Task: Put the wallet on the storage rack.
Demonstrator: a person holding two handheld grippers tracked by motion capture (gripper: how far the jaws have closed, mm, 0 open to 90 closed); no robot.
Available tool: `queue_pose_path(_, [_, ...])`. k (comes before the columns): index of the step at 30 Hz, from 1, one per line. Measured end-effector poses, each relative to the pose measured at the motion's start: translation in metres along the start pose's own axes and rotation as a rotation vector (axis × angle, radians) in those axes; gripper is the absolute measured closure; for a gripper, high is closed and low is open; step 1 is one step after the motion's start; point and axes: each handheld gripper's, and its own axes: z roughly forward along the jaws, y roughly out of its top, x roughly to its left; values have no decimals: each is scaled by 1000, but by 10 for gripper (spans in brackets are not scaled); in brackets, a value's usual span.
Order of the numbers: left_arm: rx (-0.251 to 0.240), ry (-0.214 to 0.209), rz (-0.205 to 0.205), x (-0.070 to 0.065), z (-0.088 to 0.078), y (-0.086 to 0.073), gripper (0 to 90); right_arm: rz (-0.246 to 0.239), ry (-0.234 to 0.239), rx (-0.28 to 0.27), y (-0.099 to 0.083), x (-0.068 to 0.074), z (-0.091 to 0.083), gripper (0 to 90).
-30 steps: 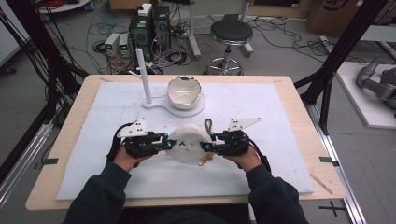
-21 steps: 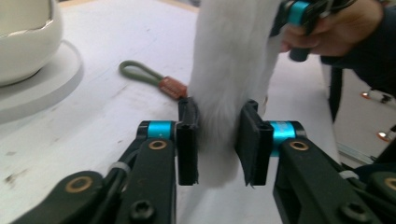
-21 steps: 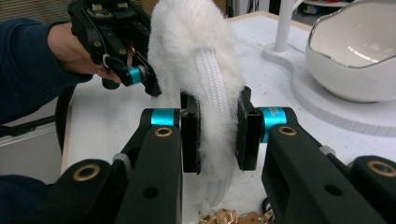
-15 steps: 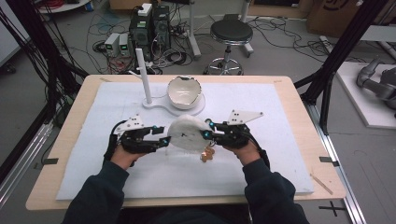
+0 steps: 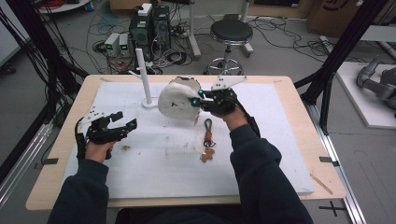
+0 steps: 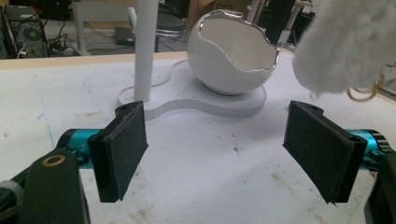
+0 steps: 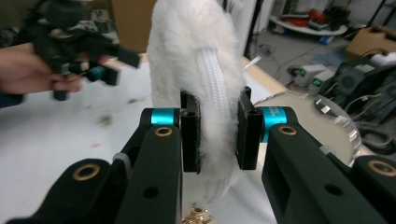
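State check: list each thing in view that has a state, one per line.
Left gripper: open, empty, jaws just opened.
Right gripper: shut on the pouch.
Fluffy white pouch: lifted off the table, hanging from the right gripper.
Keychain: lying flat on the mat.
Egg-shaped bowl: upright on its base, open-topped.

Both forearms wore dark navy sleeves (image 5: 261, 163). Left gripper (image 5: 122, 125) and right gripper (image 5: 196, 101) were black, each with teal collars behind flat black jaw pads, brass rivets in the linkage arms, a grey three-cornered plate on top. A black cable trailed from each.
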Motion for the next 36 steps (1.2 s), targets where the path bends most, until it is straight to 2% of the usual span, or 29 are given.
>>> queue_pose_path(6, [22,-12,-2,-2,5,-2,211,-71,-62,9,27,-26,22,762])
queue_pose_path(7, [22,-12,-2,-2,5,-2,211,-71,-62,9,27,-26,22,762])
queue_pose_path(8, [23,-15,-5,-2,5,-2,212,-77,-80,27,34,-34,29,762])
queue_pose_path(11, [25,-16,-8,-1,5,-2,215,-84,-94,34,39,-42,36,762])
queue_pose_path(12, [24,-17,-12,-2,6,-2,216,-87,-105,46,43,-49,43,762])
queue_pose_path(15, [24,-22,-22,-1,5,-3,220,-111,-134,70,47,-59,52,761])
queue_pose_path(16, [24,-22,-22,-1,5,-3,221,-131,-157,65,46,-62,54,761])
queue_pose_path(17, [23,-24,-25,-1,5,-4,221,-131,-157,65,46,-62,54,761])
queue_pose_path(18, [19,-21,-33,0,5,-4,222,-132,-185,75,42,-67,55,761])
queue_pose_path(20, [24,-20,-38,1,4,-5,225,-155,-195,117,36,-74,57,761])
queue_pose_path(22, [19,-18,-45,1,4,-5,226,-172,-193,168,30,-76,58,761])
queue_pose_path(23, [19,-18,-45,1,4,-5,226,-172,-193,168,30,-76,58,761])
queue_pose_path(24, [18,-20,-50,1,3,-5,226,-216,-195,196,25,-76,59,760])
queue_pose_path(25, [18,-19,-51,1,3,-6,227,-217,-196,202,22,-74,59,761])
queue_pose_path(30, [21,-22,-59,0,4,-6,227,-313,-219,200,17,-72,57,761])
queue_pose_path(35, [33,-25,-60,-1,5,-7,228,-309,-240,186,22,-70,61,761])
queue_pose_path(36, [33,-25,-60,-1,5,-7,228,-320,-242,182,23,-71,63,761])
